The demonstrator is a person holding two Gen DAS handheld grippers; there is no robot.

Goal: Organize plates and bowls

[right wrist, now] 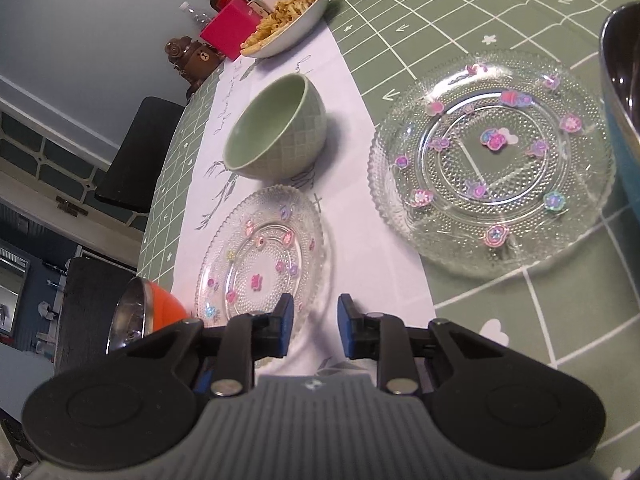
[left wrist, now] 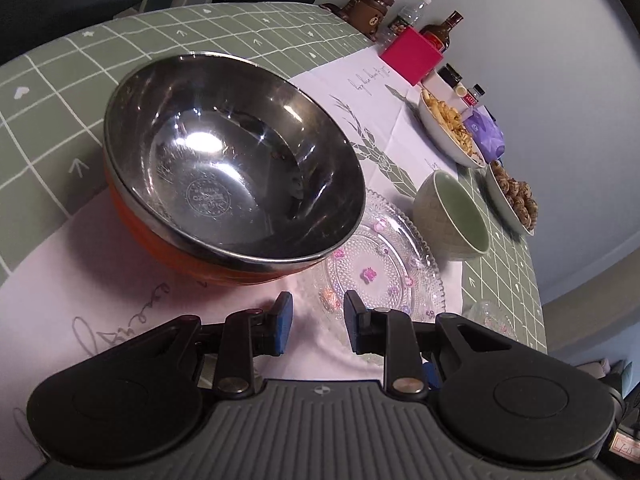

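Note:
In the left wrist view a large steel bowl [left wrist: 236,156] with an orange outside stands on the white runner. Beside it lies a clear glass plate [left wrist: 384,276] with flower stickers, and beyond that a green bowl [left wrist: 452,216]. My left gripper [left wrist: 318,320] hovers just in front of the plate's near rim, jaws a little apart with only cloth between them. In the right wrist view a small glass plate [right wrist: 260,256], a larger glass plate [right wrist: 492,160] and the green bowl [right wrist: 276,132] show. My right gripper [right wrist: 314,320] is open at the small plate's near edge, nothing between its pads.
A dish of fried snacks [left wrist: 448,124], a dish of nuts [left wrist: 516,200], a pink box [left wrist: 412,56], bottles [left wrist: 440,32] and a bear figure [left wrist: 372,4] line the far edge by the wall. A blue-sided steel bowl [right wrist: 624,100] stands at the right. The orange bowl [right wrist: 148,312] is at the left.

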